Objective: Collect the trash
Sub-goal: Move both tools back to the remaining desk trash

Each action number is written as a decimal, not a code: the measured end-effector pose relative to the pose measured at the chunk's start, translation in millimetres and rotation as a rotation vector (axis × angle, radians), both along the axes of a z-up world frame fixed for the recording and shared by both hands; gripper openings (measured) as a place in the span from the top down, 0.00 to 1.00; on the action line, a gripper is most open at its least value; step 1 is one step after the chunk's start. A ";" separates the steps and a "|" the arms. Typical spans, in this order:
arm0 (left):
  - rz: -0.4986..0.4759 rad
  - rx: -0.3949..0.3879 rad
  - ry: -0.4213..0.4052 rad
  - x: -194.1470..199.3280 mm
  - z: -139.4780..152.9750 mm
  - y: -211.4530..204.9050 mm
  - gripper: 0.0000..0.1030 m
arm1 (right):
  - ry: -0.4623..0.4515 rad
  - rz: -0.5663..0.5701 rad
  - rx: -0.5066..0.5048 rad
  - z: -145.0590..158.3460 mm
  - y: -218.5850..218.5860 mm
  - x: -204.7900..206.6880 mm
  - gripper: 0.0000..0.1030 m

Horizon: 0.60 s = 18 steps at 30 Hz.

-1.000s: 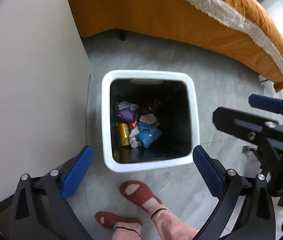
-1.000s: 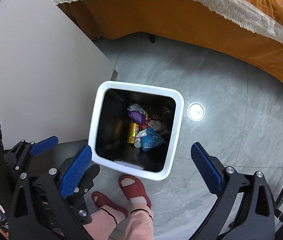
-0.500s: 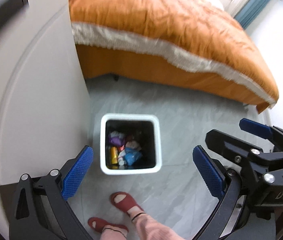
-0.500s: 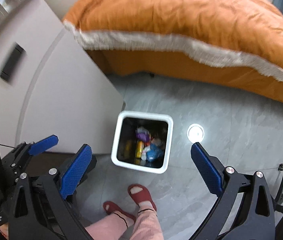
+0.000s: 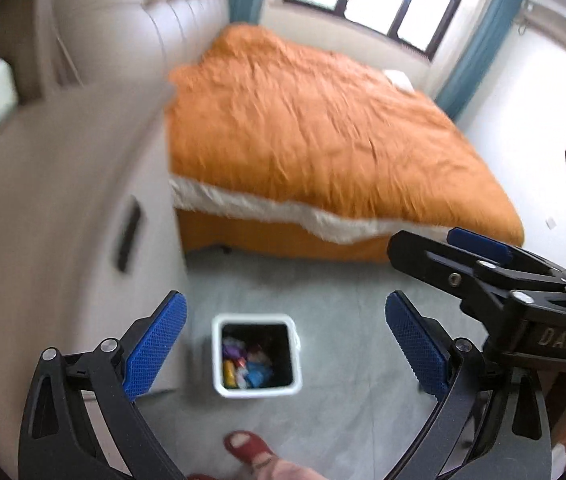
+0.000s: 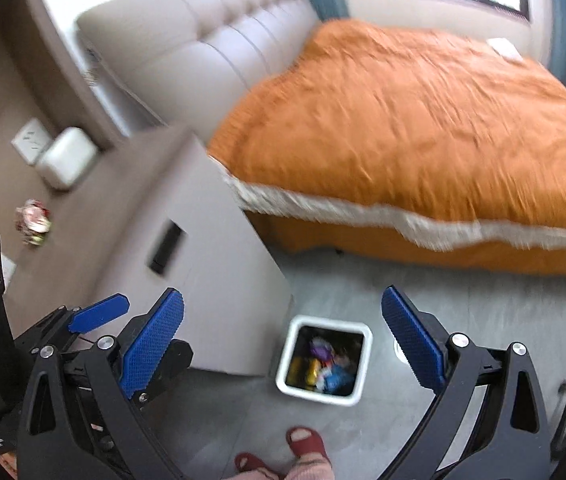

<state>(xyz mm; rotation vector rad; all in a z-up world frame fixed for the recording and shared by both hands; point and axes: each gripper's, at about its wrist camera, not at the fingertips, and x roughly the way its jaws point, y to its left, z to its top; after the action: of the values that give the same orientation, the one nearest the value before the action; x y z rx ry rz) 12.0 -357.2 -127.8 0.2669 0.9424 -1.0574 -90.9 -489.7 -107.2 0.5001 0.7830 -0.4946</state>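
Both claws gape with nothing held: left gripper [image 5: 285, 344], right gripper [image 6: 283, 346]. Below on the grey floor stands the white square plastic bin [image 6: 324, 365], upright, mouth up, part-filled. Farther left, a crumpled red-and-white wrapper [image 6: 33, 222] lies on the brown nightstand top [image 6: 79, 216], orientation blurred; a rushed grab may knock it off.

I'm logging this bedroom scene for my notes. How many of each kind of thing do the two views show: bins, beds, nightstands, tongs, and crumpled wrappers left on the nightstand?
Bin: 1
Bed: 1
Nightstand: 1
Tongs: 2, left tongs and right tongs, both open and empty
Crumpled wrapper on the nightstand: 1
Total: 6
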 end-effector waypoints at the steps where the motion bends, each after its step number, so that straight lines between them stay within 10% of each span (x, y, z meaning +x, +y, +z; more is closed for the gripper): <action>1: 0.022 -0.011 -0.028 7.6 10.9 9.1 0.05 | -0.017 0.023 -0.018 9.0 4.9 9.2 0.04; 18: 0.613 0.079 -0.294 170.6 87.3 220.4 0.05 | -0.163 0.553 -0.058 57.6 143.1 209.4 0.04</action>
<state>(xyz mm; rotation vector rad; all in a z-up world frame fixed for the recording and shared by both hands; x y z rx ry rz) 182.6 -136.7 -40.5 0.1737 0.7293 -0.4044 118.4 -346.6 -49.6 0.2480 0.7105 0.0368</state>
